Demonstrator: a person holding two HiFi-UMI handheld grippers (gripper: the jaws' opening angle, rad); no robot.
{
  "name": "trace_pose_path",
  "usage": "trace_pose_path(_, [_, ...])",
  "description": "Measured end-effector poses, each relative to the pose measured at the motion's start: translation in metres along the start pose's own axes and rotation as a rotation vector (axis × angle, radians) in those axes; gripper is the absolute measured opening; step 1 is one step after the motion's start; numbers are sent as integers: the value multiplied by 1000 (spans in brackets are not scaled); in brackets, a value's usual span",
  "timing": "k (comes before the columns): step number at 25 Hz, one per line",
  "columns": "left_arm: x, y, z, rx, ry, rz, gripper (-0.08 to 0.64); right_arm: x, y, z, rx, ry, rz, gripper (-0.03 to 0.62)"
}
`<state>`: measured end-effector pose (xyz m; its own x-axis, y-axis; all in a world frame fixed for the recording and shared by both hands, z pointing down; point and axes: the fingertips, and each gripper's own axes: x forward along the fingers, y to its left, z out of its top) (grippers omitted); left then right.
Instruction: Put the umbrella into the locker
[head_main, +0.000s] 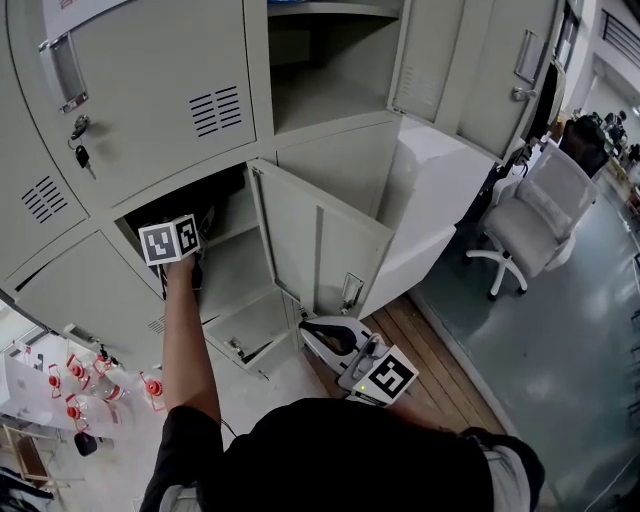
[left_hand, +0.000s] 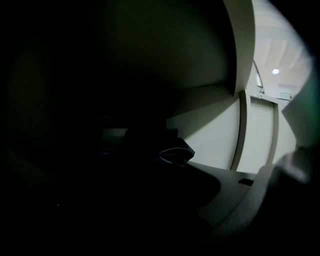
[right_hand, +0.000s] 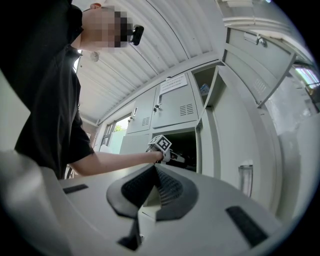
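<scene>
One arm out, reaching the left gripper (head_main: 190, 255) forward into the open locker compartment (head_main: 235, 270), with its marker cube (head_main: 168, 241) sitting just at the opening. Not managing to tell how its jaws are standing: looking along them into near blackness, with only a grey edge of the gripper catching light at the near right.

Making out the umbrella (left_hand: 174, 150) just ahead, inside the compartment. Showing there only as a dark, crumpled bundle of folded cloth, with one thin pale rim curling along its right side and its colour lost in shadow. Unable to say whether touching the jaws or lying clear of them.

Holding the right gripper (right_hand: 156, 176) low and near the body, well apart from the locker, with its jaws pressed together on nothing and the ribbed black pads (right_hand: 172, 190) meeting.

Facing the compartment's door (head_main: 320, 255), standing wide open to the right, between the two grippers. Standing before a bank of grey lockers (head_main: 150, 80), with a key (head_main: 80, 157) hanging from the shut door at the upper left. Seeing a white office chair (head_main: 535, 215) at the far right.
</scene>
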<state>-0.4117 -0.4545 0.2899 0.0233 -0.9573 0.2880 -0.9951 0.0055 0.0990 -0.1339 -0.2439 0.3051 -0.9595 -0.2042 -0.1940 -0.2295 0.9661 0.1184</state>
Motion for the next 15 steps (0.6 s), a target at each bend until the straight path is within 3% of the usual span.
trace_pose_path(11, [8,12,-3,-13,26,6,230,-13,-4,1,-16,34,-44,12])
trace_pose_path(15, [10,11,-4,14,48,19,230,-15,-4,1,-7,43,-57,12])
